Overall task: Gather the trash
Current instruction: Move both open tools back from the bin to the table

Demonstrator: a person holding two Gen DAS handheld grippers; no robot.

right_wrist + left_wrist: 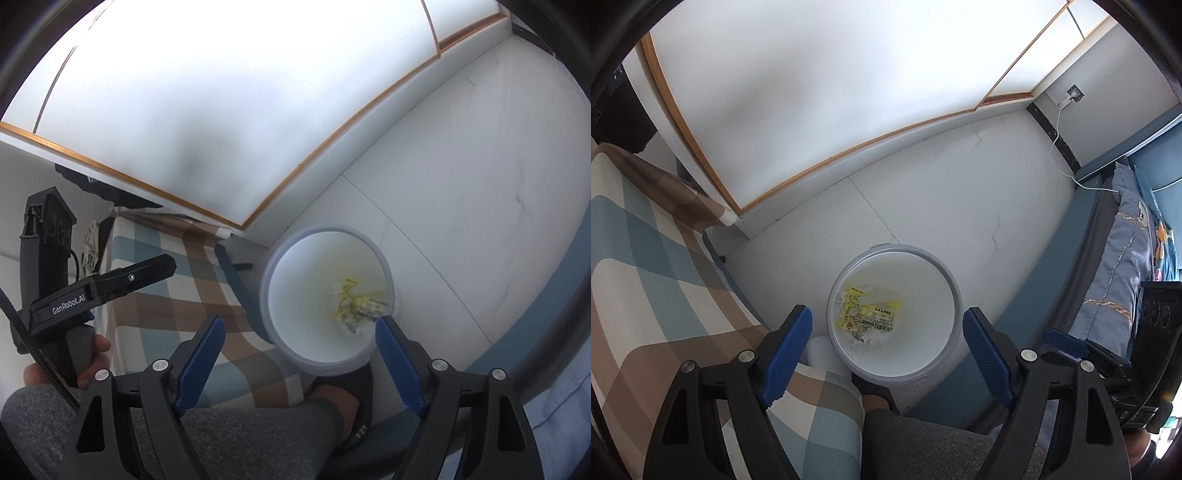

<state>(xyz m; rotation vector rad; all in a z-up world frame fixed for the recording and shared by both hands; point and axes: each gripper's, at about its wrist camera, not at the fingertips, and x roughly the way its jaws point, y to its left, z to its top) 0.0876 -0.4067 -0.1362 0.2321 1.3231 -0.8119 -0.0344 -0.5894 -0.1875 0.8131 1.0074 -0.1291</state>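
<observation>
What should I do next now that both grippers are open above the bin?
Probably lift both away and look for more trash. The left gripper and right gripper are open and empty above the white bin, and the yellow wrappers already lie at its bottom. No other trash shows on the floor.

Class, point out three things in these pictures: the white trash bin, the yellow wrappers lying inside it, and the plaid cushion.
white trash bin [955,291], left wrist view, right rim.
yellow wrappers [866,317], left wrist view, middle of the pile.
plaid cushion [657,258], left wrist view, top surface.
</observation>
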